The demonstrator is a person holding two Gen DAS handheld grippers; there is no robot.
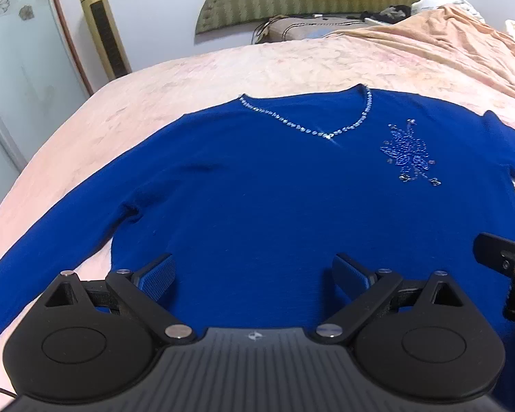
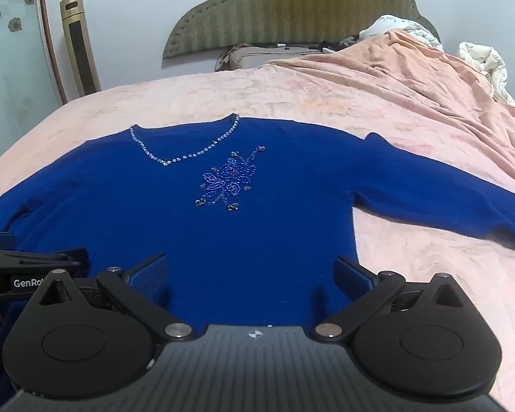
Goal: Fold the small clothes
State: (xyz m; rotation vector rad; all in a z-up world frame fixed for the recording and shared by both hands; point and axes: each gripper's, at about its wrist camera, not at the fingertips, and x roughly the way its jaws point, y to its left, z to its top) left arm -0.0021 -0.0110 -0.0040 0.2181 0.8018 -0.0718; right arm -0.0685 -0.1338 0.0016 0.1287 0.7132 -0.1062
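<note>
A royal-blue V-neck sweater (image 1: 257,199) (image 2: 202,233) lies flat and face up on the pink bed cover, both sleeves spread out sideways. Beads line its neckline (image 1: 326,134) (image 2: 175,159), and a beaded flower (image 1: 408,154) (image 2: 228,182) sits on the chest. My left gripper (image 1: 254,274) hovers open over the sweater's lower left part, nothing between its blue pads (image 1: 159,274). My right gripper (image 2: 250,274) hangs open over the lower right part near the hem, also holding nothing. Each gripper shows at the edge of the other's view.
The pink bed cover (image 1: 154,103) (image 2: 412,257) surrounds the sweater. A rumpled peach blanket (image 2: 412,79) and white bedding (image 2: 480,58) lie at the far right. A padded green headboard (image 2: 288,10), a gold tower fan (image 2: 79,44) and a glass door (image 1: 13,68) stand behind.
</note>
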